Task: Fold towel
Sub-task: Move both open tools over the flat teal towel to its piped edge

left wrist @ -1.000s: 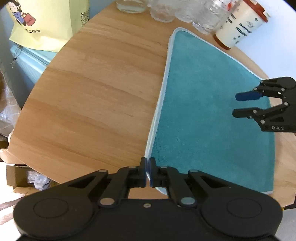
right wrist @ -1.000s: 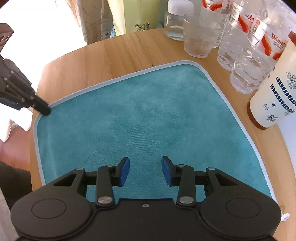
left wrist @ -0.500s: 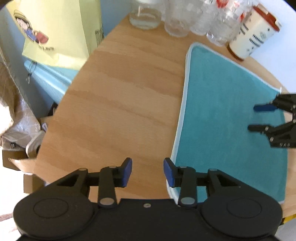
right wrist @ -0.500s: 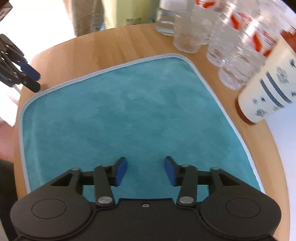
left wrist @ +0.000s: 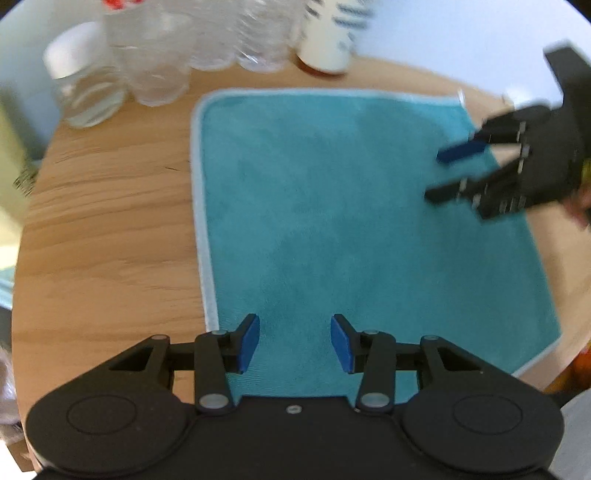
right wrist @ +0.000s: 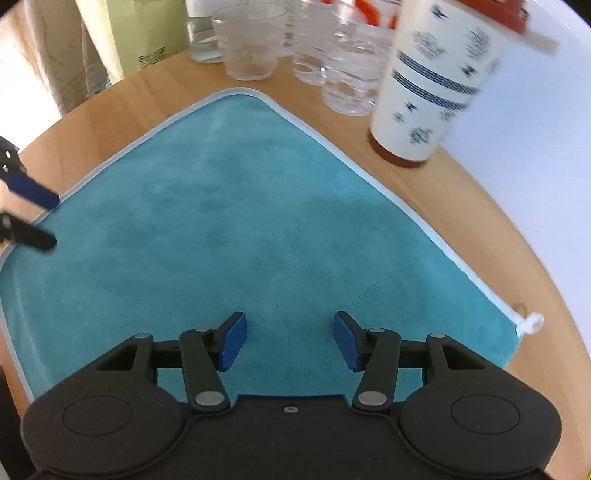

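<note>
Left wrist view, left to right: glass jar point(left wrist: 86, 92) with a pale lid at upper left, then blurred clear plastic bottles point(left wrist: 207, 33) along the top edge, then a cream paper cup point(left wrist: 328, 37) with a dark base at top centre, all standing on the wooden table point(left wrist: 110, 229). The teal towel point(left wrist: 351, 221) with its pale hem lies flat and unfolded across the centre and right of the frame, its left edge running down to the bottom centre. Left gripper point(left wrist: 294, 343) at bottom centre points down over the near edge of the towel; jaws are opening, blue pads apart at a moderate gap, only flat cloth showing below them, nothing pinched. Right gripper point(left wrist: 443, 173) enters from the right edge at mid height, blurred, over the towel's right side. Right wrist view, left to right: left gripper's fingers point(right wrist: 35, 192) show at the left edge over the towel's left border; yellow-green bag point(right wrist: 136, 33) at upper left; clear cup point(right wrist: 251, 48) and bottles at top centre; patterned paper cup at upper right. Right gripper at bottom centre, jaws parted moderately wide, nothing between the pads, towel flat beneath. A small white loop tag point(right wrist: 532, 321) sticks out from the towel's right corner.
</note>
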